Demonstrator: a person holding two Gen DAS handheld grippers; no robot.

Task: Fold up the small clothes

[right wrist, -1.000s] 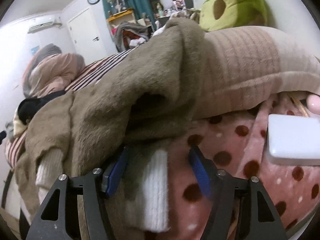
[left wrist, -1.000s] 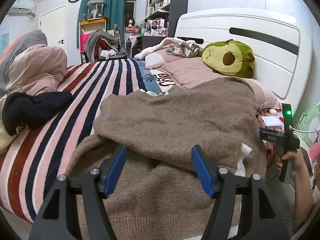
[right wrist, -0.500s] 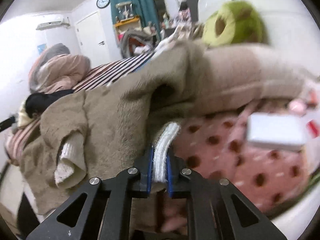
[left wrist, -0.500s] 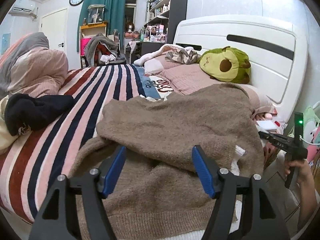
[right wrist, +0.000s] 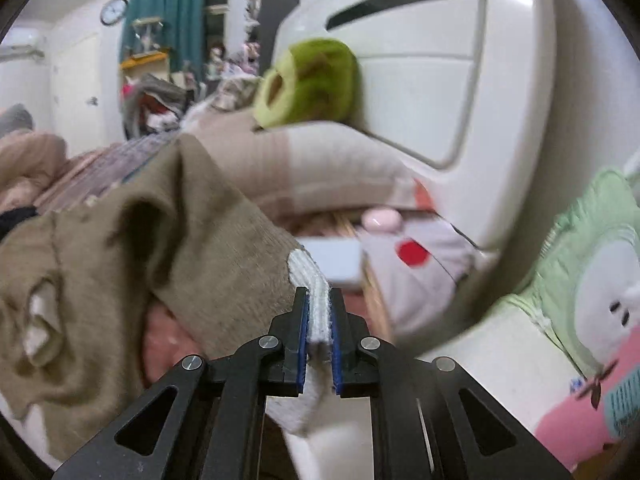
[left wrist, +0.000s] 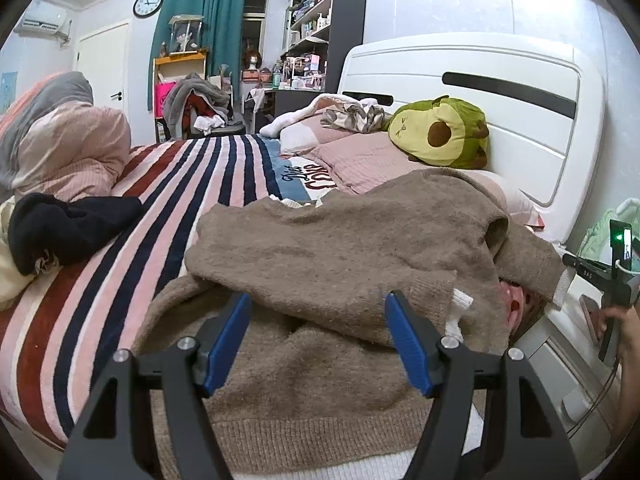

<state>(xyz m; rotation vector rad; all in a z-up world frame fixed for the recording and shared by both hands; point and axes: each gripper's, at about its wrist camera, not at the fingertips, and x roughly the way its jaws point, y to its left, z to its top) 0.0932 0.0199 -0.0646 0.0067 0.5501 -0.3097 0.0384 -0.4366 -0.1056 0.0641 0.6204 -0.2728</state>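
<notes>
Striped bed (left wrist: 120, 240) carries brown sweater (left wrist: 340, 248), black garment (left wrist: 68, 228), pink pillow (left wrist: 360, 160), avocado plush (left wrist: 440, 140).

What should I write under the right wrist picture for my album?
The right gripper pinches the white cuff of a brown sweater beside the bed's white headboard.

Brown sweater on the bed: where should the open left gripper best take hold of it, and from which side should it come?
Probably the folded edge of the brown sweater that lies just ahead, between the left gripper pads. Come from the near side, low and forward, so the pads slide around that raised fold. The right gripper already pinches the white cuff, so the other side is held.
</notes>
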